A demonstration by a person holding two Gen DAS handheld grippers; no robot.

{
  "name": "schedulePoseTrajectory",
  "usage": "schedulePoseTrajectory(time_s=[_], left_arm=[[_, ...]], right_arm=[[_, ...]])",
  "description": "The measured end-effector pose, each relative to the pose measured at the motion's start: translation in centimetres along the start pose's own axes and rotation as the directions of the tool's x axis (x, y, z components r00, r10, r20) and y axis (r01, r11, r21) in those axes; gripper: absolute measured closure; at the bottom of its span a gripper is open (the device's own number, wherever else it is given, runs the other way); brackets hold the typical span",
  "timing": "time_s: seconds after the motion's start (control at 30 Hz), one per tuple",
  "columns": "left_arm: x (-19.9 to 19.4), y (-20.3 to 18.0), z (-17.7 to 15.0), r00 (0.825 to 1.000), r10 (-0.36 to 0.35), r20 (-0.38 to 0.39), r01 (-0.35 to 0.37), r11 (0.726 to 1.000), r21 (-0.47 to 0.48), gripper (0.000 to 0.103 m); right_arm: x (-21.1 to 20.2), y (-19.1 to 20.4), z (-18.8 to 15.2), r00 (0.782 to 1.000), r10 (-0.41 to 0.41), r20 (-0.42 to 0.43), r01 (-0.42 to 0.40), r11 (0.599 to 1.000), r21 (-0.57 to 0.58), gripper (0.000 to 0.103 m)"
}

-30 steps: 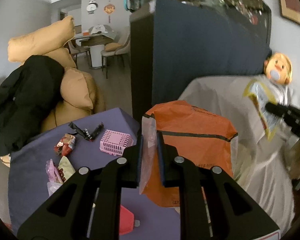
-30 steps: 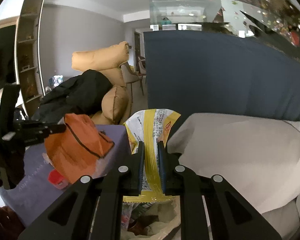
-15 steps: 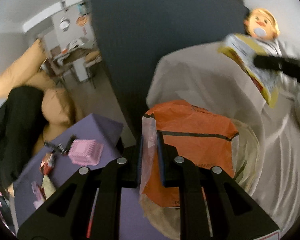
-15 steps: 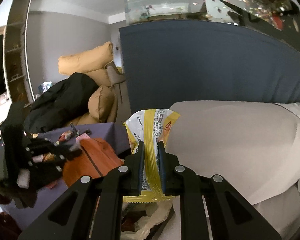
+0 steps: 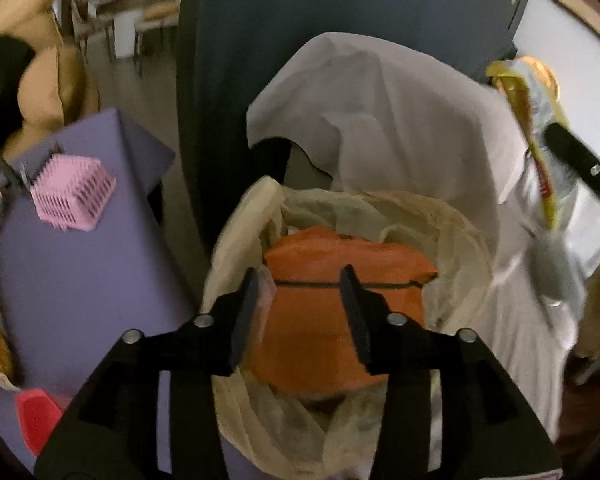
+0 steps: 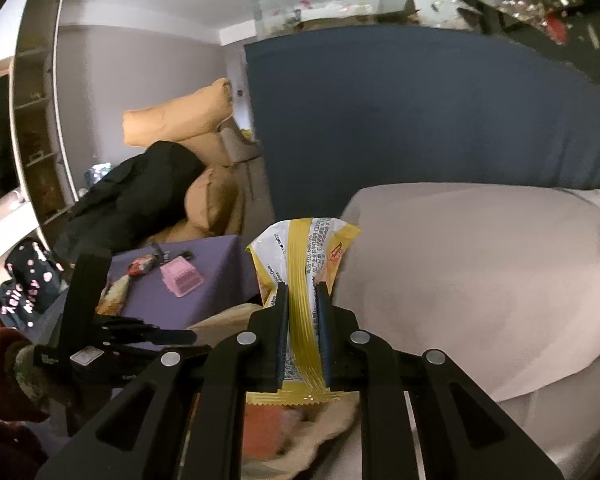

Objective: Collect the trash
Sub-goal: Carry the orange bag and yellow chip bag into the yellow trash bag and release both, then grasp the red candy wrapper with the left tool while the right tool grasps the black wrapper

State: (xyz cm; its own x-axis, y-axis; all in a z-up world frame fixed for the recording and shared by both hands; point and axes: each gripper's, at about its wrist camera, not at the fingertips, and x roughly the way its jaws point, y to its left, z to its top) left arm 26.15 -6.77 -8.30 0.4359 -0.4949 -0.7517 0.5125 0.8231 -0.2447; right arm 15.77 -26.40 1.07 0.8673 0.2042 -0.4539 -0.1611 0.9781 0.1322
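Nearest the left wrist camera, the left gripper [image 5: 302,292] hangs over a lined bin [image 5: 466,236], fingers spread apart; the orange bag [image 5: 336,304] lies between and below them inside the liner, and contact with the left finger cannot be told. Right gripper [image 6: 303,316], fingers clamped on a yellow wrapper [image 6: 306,256], holds it upright above the bin's edge. Beside the bin, a purple table [image 5: 80,276] carries a pink basket [image 5: 74,194] and a red object [image 5: 36,412] at its near edge. Behind the bin, a white cloth [image 5: 384,116] drapes furniture; farther back stands a dark blue panel [image 6: 420,120], with tan cushions [image 6: 180,120] and a black garment [image 6: 140,192] to its left.
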Motion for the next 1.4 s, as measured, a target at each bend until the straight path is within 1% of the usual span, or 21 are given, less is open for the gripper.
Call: schedulePoseTrajectory(time_s=[0.07, 0.13, 0.2, 0.23, 0.3, 0.37, 0.47, 0.53, 0.6, 0.73, 0.87, 0.97, 1.03, 1.1, 1.17, 1.23, 1.27, 1.4], left_arm=[[-0.6, 0.3, -0.7, 1.000, -0.012, 0.002, 0.012, 1.000, -0.011, 0.061], [-1.8, 1.0, -1.0, 1.000, -0.015, 0.020, 0.016, 0.998, -0.053, 0.060], [-3.0, 2.2, -1.4, 0.999, -0.018, 0.044, 0.023, 0.993, -0.114, 0.060], [-3.9, 2.9, -1.4, 0.998, -0.011, 0.057, 0.018, 0.990, -0.136, 0.059], [-5.7, 4.1, -1.9, 0.996, 0.019, 0.091, -0.004, 0.986, -0.168, 0.056], [-7.4, 5.1, -2.5, 0.991, 0.046, 0.124, -0.022, 0.982, -0.188, 0.053], [-10.2, 7.0, -3.6, 0.979, 0.102, 0.175, -0.060, 0.971, -0.230, 0.049], [-11.6, 8.2, -4.4, 0.972, 0.139, 0.189, -0.090, 0.964, -0.249, 0.048], [-12.3, 9.1, -5.0, 0.968, 0.157, 0.198, -0.101, 0.958, -0.267, 0.048], [-13.5, 11.2, -6.1, 0.966, 0.153, 0.206, -0.083, 0.946, -0.314, 0.048], [-13.7, 12.6, -6.8, 0.966, 0.155, 0.209, -0.075, 0.935, -0.346, 0.048], [-14.1, 13.5, -7.3, 0.962, 0.178, 0.206, -0.093, 0.927, -0.363, 0.048], [-14.7, 14.1, -7.6, 0.959, 0.196, 0.207, -0.108, 0.921, -0.374, 0.048], [-15.4, 14.5, -8.1, 0.952, 0.213, 0.221, -0.116, 0.918, -0.380, 0.046], [-16.2, 15.1, -8.7, 0.942, 0.231, 0.243, -0.125, 0.915, -0.384, 0.044], [-16.8, 15.8, -9.2, 0.937, 0.243, 0.252, -0.128, 0.908, -0.399, 0.044], [-17.1, 16.2, -9.4, 0.936, 0.245, 0.254, -0.125, 0.903, -0.411, 0.044], [-18.2, 18.4, -10.4, 0.927, 0.275, 0.257, -0.128, 0.872, -0.472, 0.044]], right_arm=[[1.2, 0.9, -0.1, 0.999, 0.041, -0.015, -0.040, 0.999, 0.014, 0.089], [2.6, 1.8, -0.4, 0.997, 0.073, -0.038, -0.072, 0.997, 0.029, 0.089], [4.0, 2.5, -1.0, 0.995, 0.075, -0.069, -0.073, 0.997, 0.035, 0.089], [5.0, 3.0, -1.5, 0.994, 0.059, -0.088, -0.056, 0.998, 0.032, 0.089], [7.2, 3.9, -2.8, 0.992, 0.003, -0.130, -0.001, 1.000, 0.016, 0.089], [8.8, 4.1, -4.1, 0.985, -0.019, -0.172, 0.025, 0.999, 0.033, 0.089], [11.0, 4.1, -6.6, 0.968, 0.004, -0.252, 0.021, 0.995, 0.099, 0.089], [12.1, 4.6, -8.1, 0.954, 0.019, -0.298, 0.015, 0.993, 0.113, 0.089], [12.7, 5.1, -9.2, 0.943, 0.018, -0.332, 0.016, 0.995, 0.102, 0.089], [13.5, 5.5, -11.3, 0.920, 0.003, -0.393, 0.038, 0.995, 0.095, 0.089], [13.5, 5.5, -12.0, 0.908, -0.027, -0.419, 0.063, 0.995, 0.074, 0.089], [13.6, 5.7, -12.0, 0.899, -0.048, -0.435, 0.074, 0.996, 0.043, 0.089], [13.4, 6.0, -12.0, 0.896, -0.050, -0.442, 0.069, 0.997, 0.026, 0.086], [13.1, 6.0, -11.9, 0.891, -0.056, -0.450, 0.070, 0.997, 0.014, 0.070], [12.8, 6.4, -11.7, 0.887, -0.061, -0.457, 0.071, 0.998, 0.003, 0.067], [12.3, 6.7, -11.0, 0.890, -0.076, -0.449, 0.080, 0.997, -0.008, 0.062], [12.0, 6.9, -10.6, 0.895, -0.075, -0.440, 0.079, 0.997, -0.009, 0.057], [10.4, 8.5, -7.7, 0.927, -0.069, -0.368, 0.067, 0.998, -0.018, 0.056]])
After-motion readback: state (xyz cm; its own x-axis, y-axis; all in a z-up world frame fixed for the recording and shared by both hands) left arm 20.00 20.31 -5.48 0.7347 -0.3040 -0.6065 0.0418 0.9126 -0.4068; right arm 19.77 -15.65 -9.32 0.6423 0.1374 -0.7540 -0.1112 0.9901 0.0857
